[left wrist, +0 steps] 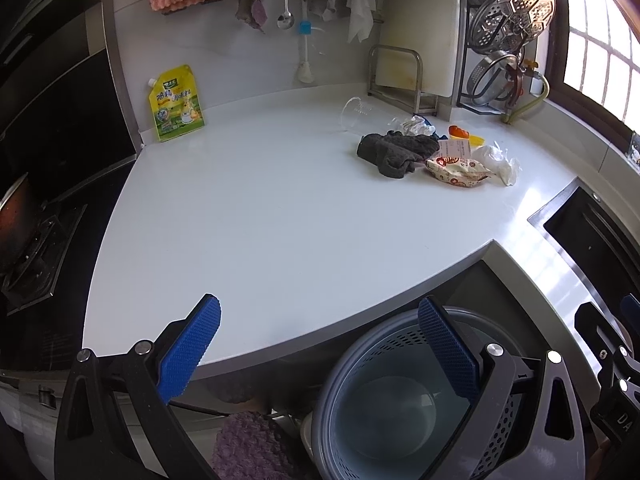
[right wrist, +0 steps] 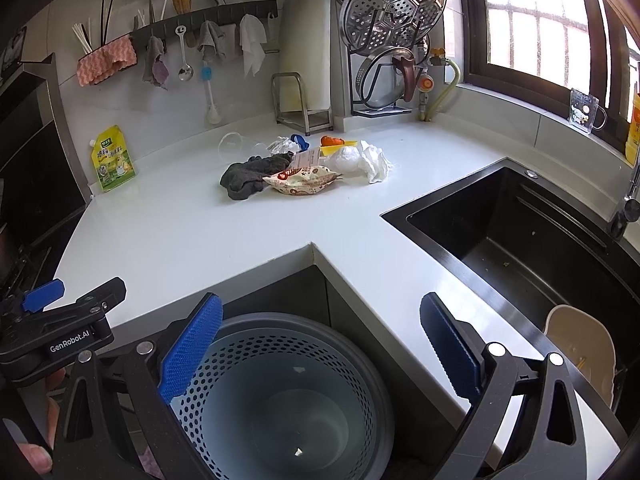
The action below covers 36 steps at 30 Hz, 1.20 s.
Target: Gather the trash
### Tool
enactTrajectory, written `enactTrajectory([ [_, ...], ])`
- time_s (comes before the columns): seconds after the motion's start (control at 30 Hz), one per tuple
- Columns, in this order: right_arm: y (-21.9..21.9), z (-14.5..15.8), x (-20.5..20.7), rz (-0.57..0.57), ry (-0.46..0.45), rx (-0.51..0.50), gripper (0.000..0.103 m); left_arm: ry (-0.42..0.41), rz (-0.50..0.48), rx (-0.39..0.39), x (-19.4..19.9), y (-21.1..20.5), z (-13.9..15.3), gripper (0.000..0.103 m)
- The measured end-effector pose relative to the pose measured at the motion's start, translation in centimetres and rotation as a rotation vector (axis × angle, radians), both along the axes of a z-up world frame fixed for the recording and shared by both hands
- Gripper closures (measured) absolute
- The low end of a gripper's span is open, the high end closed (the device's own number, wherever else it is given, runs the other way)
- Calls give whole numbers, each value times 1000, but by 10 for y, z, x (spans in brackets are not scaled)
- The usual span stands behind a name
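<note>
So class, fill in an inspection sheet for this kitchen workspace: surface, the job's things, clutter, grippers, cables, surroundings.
Surface: white countertop, mostly bare.
Job's things: snack wrapper, crumpled tissue, perforated bin below the counter edge, nearly empty.
Clutter: dark cloth, yellow pouch, clear cup on its side.
Grippers: left gripper and right gripper both open, holding nothing.
Cables: nothing seen.
Surroundings: black sink, steamer rack, window.

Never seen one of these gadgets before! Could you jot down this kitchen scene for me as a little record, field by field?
Place: white kitchen counter beside a black sink
Trash pile: snack wrapper, crumpled white tissue, clear plastic cup on its side
Also there: dark grey rag, yellow seasoning pouch
Bin: perforated grey wastebasket below the counter edge, nearly empty
Left gripper: open, holding nothing
Right gripper: open, holding nothing
</note>
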State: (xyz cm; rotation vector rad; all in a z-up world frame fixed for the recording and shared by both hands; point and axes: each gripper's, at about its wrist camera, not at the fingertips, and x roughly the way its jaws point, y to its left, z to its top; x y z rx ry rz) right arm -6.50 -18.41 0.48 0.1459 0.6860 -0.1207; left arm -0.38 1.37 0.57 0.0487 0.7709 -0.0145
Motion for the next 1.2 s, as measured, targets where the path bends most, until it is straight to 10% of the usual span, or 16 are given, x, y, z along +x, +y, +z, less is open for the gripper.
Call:
enactTrajectory([
  [1.2, -24, -9, 46, 13, -21, -8, 8, 2, -25, -1, 49, -6, -6, 6],
])
